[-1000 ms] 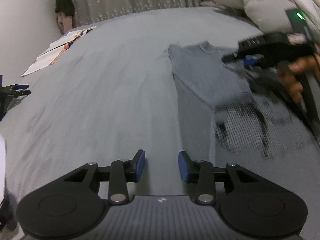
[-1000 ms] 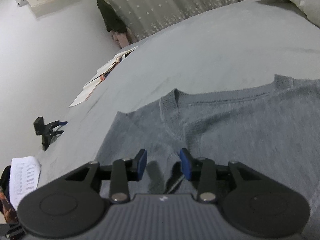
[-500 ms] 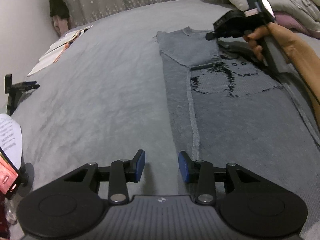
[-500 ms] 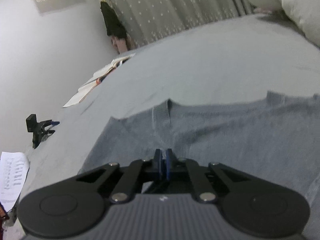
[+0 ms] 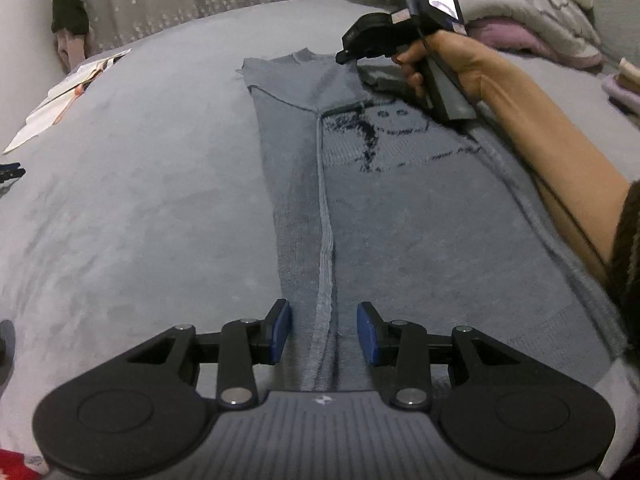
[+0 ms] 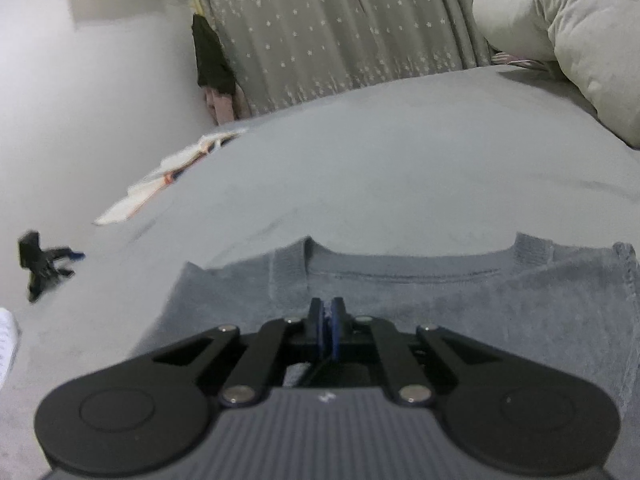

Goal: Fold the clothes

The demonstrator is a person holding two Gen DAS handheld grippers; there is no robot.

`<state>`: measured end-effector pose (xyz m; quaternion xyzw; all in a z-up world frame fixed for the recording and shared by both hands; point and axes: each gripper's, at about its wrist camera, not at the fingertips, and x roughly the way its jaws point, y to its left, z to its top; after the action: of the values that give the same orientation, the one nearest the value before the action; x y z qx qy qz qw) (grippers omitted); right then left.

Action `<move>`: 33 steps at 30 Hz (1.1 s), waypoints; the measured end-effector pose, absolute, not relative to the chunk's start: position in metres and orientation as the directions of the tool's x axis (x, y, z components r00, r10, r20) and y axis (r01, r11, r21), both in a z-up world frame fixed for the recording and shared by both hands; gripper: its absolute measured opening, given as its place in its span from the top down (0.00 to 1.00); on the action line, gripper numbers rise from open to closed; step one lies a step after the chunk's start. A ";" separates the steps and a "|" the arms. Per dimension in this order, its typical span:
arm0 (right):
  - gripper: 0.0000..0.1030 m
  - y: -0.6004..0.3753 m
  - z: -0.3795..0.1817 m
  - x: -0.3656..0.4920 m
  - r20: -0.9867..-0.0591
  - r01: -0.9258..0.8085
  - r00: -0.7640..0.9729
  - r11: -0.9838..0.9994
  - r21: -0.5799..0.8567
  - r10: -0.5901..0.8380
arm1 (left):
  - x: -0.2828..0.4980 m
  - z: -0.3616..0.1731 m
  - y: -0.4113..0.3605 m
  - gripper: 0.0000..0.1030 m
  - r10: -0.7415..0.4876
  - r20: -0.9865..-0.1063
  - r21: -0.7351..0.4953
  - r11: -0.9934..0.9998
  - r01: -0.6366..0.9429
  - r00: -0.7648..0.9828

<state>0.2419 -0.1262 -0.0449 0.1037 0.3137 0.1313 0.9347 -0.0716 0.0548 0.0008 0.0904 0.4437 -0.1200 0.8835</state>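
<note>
A grey knit sweater (image 5: 400, 220) with a dark pattern lies flat on the grey bed (image 5: 140, 200), its left side folded inward along a long seam. My left gripper (image 5: 324, 334) is open near the hem, its blue pads on either side of that seam without pressing it. A hand holds my right gripper (image 5: 345, 55) at the far shoulder. In the right wrist view the right gripper (image 6: 327, 316) is shut, pinching sweater (image 6: 460, 304) fabric just below the collar.
An open book (image 5: 60, 104) lies at the bed's far left edge, seen again as the book (image 6: 168, 184). A black clamp (image 6: 40, 268) sits left of it. Pillows (image 6: 568, 48) and bedding (image 5: 540, 4) pile at the far right. A curtain (image 6: 340, 28) hangs behind.
My left gripper has moved across to the sweater's folded left edge and stays open. My right gripper closed on the fabric near the collar and tilted upward.
</note>
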 end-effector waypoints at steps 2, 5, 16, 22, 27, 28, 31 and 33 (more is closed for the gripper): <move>0.88 -0.123 -0.041 0.239 -0.555 -0.172 0.776 0.947 0.270 0.299 | -0.071 -0.001 0.055 0.65 -0.137 -0.802 0.035 0.961 0.274 0.582; 0.68 -0.123 -0.030 0.230 -0.535 -0.160 0.792 0.946 0.280 0.293 | -0.074 -0.001 0.057 0.65 -0.139 -0.793 0.022 0.967 0.255 0.594; 0.62 -0.133 -0.016 0.147 -0.614 -0.081 0.728 0.927 0.367 0.307 | -0.098 0.002 0.064 0.65 -0.069 -0.757 0.067 0.981 0.183 0.650; 0.66 -0.125 -0.022 0.117 -0.644 -0.083 0.673 0.902 0.425 0.365 | -0.119 0.002 0.066 0.65 -0.051 -0.747 0.082 0.982 0.168 0.663; 0.71 -0.115 -0.034 0.124 -0.657 -0.037 0.658 0.887 0.460 0.368 | -0.131 0.003 0.070 0.65 -0.051 -0.742 0.070 0.986 0.154 0.669; 0.79 -0.113 -0.036 0.126 -0.657 -0.034 0.662 0.891 0.454 0.360 | -0.133 0.002 0.072 0.65 -0.053 -0.741 0.063 0.987 0.148 0.669; 0.96 -0.107 -0.038 0.129 -0.660 -0.034 0.668 0.900 0.434 0.343 | -0.139 0.003 0.073 0.65 -0.053 -0.741 0.058 0.988 0.143 0.670; 0.97 -0.106 -0.033 0.127 -0.658 -0.045 0.671 0.904 0.426 0.343 | -0.142 0.004 0.073 0.70 -0.055 -0.741 0.058 0.988 0.146 0.669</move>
<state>0.1274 -0.1061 -0.0327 0.1906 0.3910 0.1084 0.8939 -0.1423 0.0734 0.0041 0.0563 0.4028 -0.0552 0.9119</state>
